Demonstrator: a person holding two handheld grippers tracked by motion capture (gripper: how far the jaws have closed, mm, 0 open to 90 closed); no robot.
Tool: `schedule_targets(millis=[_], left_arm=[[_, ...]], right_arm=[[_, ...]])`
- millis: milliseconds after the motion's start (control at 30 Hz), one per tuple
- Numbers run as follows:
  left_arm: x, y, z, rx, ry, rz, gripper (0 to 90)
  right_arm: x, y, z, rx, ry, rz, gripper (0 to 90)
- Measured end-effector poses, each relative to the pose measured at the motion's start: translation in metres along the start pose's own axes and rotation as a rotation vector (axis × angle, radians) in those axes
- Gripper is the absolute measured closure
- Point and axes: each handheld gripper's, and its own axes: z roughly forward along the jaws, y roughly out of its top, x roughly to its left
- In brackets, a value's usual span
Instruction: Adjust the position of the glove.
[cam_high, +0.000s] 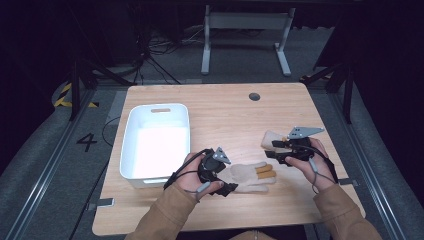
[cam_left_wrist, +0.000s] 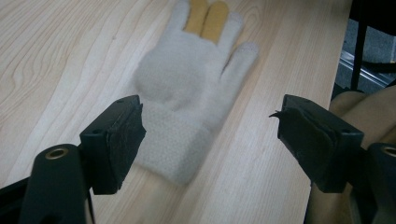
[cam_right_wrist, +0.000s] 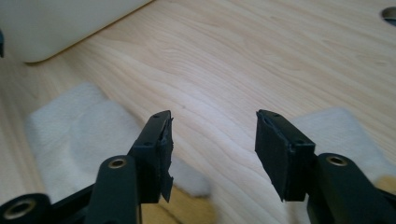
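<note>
Claws gape wide, empty — left claw (cam_high: 226, 181) over glove (cam_left_wrist: 187, 98) cuff, right claw (cam_high: 270, 149) level above table (cam_high: 225, 120).

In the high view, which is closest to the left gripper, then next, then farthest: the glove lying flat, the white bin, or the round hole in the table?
From the left gripper:
1. Glove, right beside it, to its right.
2. White bin, just beyond, on the table's left.
3. Round hole, near the far edge.
</note>
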Motion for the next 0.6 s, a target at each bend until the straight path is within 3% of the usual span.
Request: schedule_targets(millis=[400,600], left_arm=[[0.001,0.001,0.001,-0.002,0.009,-0.002,23.2],[0.001,-0.002,-0.001,0.000,0.020,-0.007,23.2]], right_arm=[[-0.028,-0.010,-0.019,-0.041,-0.133,0.065,43.7],[-0.042,-0.014,-0.023,-0.050,-0.166,0.104,42.1]])
